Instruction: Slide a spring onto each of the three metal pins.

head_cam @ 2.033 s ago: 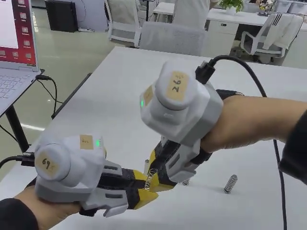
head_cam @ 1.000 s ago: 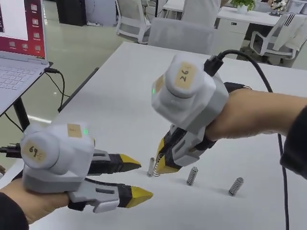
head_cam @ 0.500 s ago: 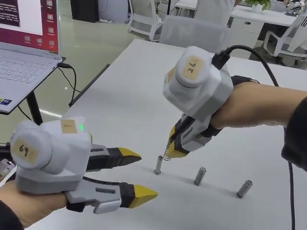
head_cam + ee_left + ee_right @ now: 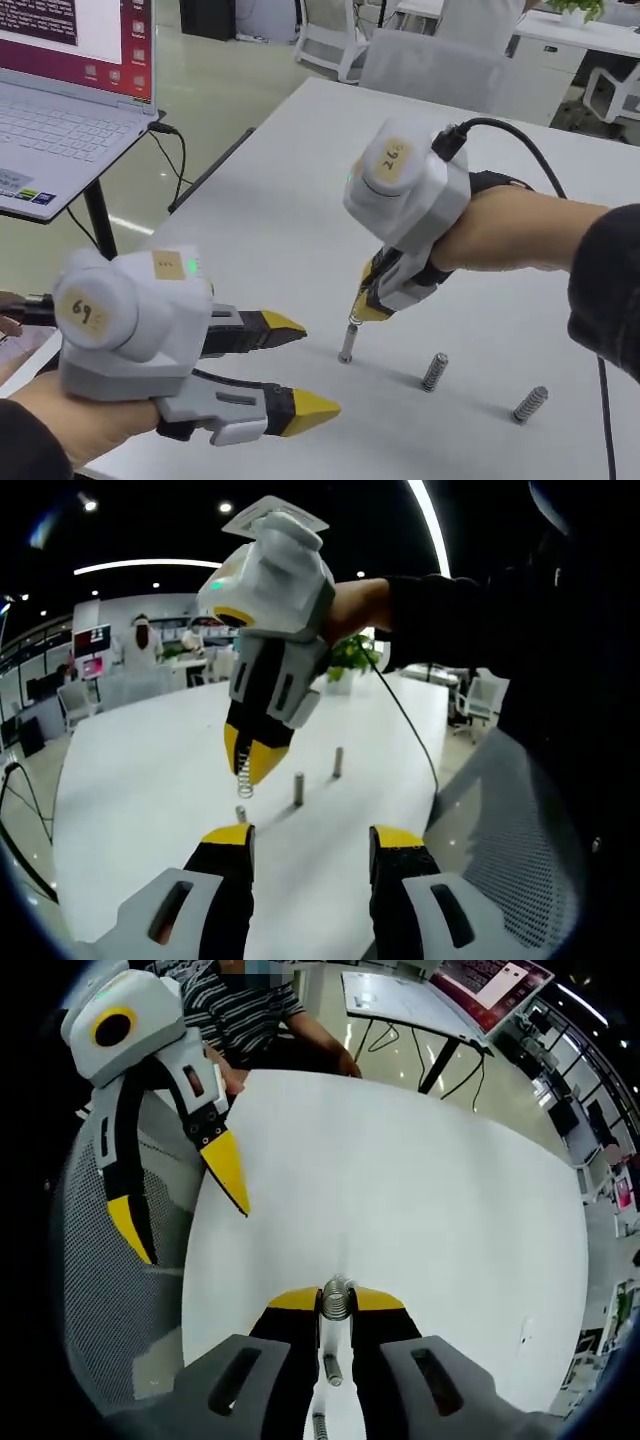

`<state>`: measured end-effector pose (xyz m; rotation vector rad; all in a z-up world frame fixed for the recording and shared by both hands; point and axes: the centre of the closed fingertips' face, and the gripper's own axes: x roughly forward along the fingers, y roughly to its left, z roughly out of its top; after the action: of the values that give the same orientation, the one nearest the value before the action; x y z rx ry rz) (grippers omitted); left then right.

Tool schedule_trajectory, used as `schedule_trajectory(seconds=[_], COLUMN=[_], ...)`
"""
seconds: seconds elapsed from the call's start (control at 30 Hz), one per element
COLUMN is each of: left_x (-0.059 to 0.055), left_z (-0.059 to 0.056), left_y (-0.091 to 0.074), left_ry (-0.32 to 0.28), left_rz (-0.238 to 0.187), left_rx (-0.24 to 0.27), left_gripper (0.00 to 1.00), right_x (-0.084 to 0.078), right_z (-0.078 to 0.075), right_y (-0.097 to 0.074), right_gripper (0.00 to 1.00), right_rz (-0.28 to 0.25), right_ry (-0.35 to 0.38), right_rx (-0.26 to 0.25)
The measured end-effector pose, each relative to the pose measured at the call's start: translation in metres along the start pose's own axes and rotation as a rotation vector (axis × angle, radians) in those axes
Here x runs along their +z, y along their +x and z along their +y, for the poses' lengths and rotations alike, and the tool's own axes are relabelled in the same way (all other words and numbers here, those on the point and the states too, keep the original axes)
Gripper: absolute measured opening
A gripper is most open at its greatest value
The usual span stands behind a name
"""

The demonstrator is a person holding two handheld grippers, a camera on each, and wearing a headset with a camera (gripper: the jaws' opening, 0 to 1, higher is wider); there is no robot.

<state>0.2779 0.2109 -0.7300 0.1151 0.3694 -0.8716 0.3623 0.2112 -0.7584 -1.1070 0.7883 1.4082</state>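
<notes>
My right gripper (image 4: 363, 311) is shut on a small spring (image 4: 338, 1301) and holds it just over the top of a bare metal pin (image 4: 347, 344) standing on the white table (image 4: 270, 190). In the left gripper view the spring (image 4: 244, 780) hangs from the right gripper's yellow tips, a little above the nearest pin (image 4: 240, 813). To the right stand two more pins, each wearing a spring (image 4: 434, 371) (image 4: 529, 403). My left gripper (image 4: 300, 365) is open at the lower left, holds nothing, and sits well clear of the pins.
An open laptop (image 4: 60, 100) sits on a stand beyond the table's left edge, with a cable (image 4: 178, 150) hanging from it. Office chairs (image 4: 440, 65) and desks stand behind the table. A black cable (image 4: 520, 135) runs from my right gripper.
Two seconds ago both grippers met at the spring. The left gripper has since pulled back and opened; the right gripper has carried the spring over the bare pin's top.
</notes>
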Motion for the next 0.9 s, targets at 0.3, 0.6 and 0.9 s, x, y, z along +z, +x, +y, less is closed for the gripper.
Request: schedule_trajectory(seconds=[0.3,0.6,0.9], left_x=[-0.003,-0.005,-0.007], left_z=[0.004,0.006,0.006], left_y=[0.0,0.0,0.0], left_ry=[-0.006,-0.014,-0.019], left_rz=[0.006,0.012,0.017], left_rx=[0.012,0.021,0.025], left_gripper=[0.4,0.4,0.4], right_x=[-0.013,-0.012,-0.015], right_z=[-0.011,-0.012,-0.011], right_y=[0.018,0.025,0.036], right_gripper=[0.08,0.08,0.08], right_rz=[0.024,0.027,0.042], right_ry=[0.029,0.031,0.034], right_rx=[0.008,0.021,0.038])
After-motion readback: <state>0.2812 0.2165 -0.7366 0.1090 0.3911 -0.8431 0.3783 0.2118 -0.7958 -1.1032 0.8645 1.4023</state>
